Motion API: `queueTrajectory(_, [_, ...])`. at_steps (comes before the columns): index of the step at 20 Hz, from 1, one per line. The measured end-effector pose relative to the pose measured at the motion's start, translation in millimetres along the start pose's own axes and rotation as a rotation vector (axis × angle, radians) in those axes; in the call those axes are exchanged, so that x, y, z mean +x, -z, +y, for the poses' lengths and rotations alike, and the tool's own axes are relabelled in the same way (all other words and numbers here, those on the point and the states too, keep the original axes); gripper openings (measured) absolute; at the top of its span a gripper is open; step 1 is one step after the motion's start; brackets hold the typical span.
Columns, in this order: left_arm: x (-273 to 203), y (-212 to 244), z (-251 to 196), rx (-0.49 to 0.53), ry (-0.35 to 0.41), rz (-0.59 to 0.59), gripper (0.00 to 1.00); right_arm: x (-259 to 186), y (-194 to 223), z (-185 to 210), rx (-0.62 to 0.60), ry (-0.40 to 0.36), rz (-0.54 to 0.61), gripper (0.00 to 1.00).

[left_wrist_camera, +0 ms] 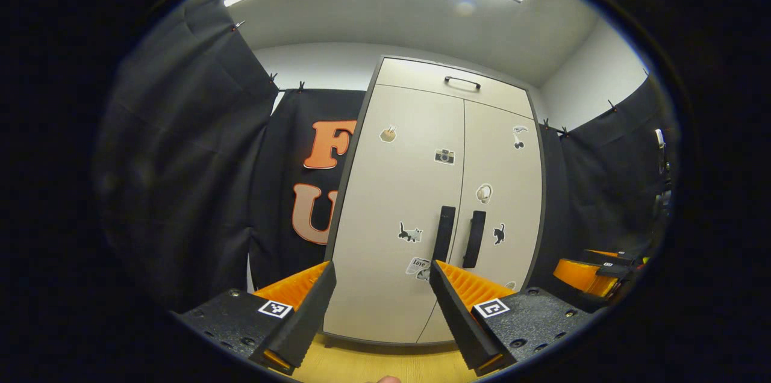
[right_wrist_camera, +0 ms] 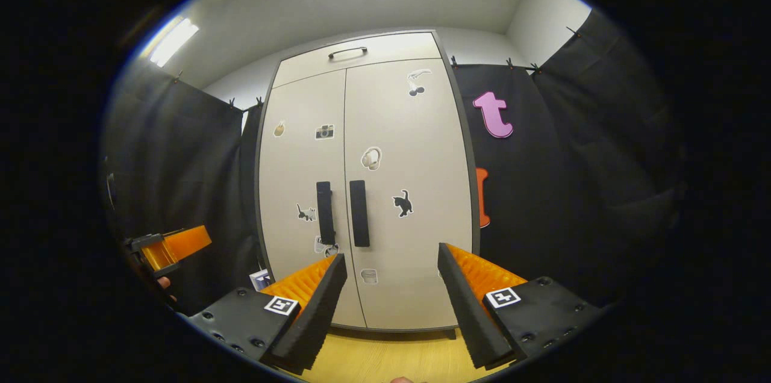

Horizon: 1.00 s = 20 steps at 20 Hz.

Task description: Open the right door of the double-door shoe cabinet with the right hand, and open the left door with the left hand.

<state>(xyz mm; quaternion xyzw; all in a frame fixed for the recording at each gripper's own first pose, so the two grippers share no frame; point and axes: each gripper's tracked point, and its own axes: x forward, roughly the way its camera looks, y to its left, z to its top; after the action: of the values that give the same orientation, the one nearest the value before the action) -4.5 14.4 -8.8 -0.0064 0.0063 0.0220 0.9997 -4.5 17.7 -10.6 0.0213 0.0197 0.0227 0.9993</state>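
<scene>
Two fingers of the left gripper [left_wrist_camera: 380, 277] stick up at the bottom of the left gripper view. They stand wide apart and hold nothing. A tiny bit of a hand [left_wrist_camera: 384, 379] peeks in at the very bottom edge, too cut off to tell more. Past the fingers stands the shoe cabinet [left_wrist_camera: 437, 202], tall and pale, on a yellow wood floor [left_wrist_camera: 385, 365]. Both doors are shut. The left door [left_wrist_camera: 397, 190] and the right door [left_wrist_camera: 503, 202] meet in the middle, and each has a dark upright handle: the left handle [left_wrist_camera: 444, 233] and the right handle [left_wrist_camera: 474, 239] sit side by side. The gripper is apart from the cabinet and touches nothing. Small stickers dot the doors, but they are too little to make out well. A top drawer [left_wrist_camera: 452, 79] with a thin handle sits above the doors. Far off at the right edge, the other gripper shows, partly cut off.

Looking through the right gripper view, the right gripper [right_wrist_camera: 391, 262] also has its fingers spread wide with nothing between them. It points at the shut cabinet and stays clear of it. At the left edge the left gripper shows small, with fingertips of a hand under it. Black cloth [right_wrist_camera: 578, 190] hangs on both sides of the cabinet.
</scene>
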Motion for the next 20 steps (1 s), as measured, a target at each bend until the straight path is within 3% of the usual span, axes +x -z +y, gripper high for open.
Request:
queueTrajectory(12, [-3.5, -3.4, 10.6, 0.002, -0.023, -0.013, 0.94, 14.9, -35.5, 10.5, 0.013, -0.031, -0.010, 0.97])
queueTrajectory(17, [-3.4, 0.9, 22.3, -0.002, -0.034, -0.005, 0.94, 51.8, -61.3, 24.4, -0.056, -0.031, -0.010, 0.97])
queueTrajectory(20, [-3.6, 3.5, 31.5, -0.011, -0.044, 0.005, 0.94, 81.4, -71.0, 40.1, -0.038, -0.055, -0.010, 0.97])
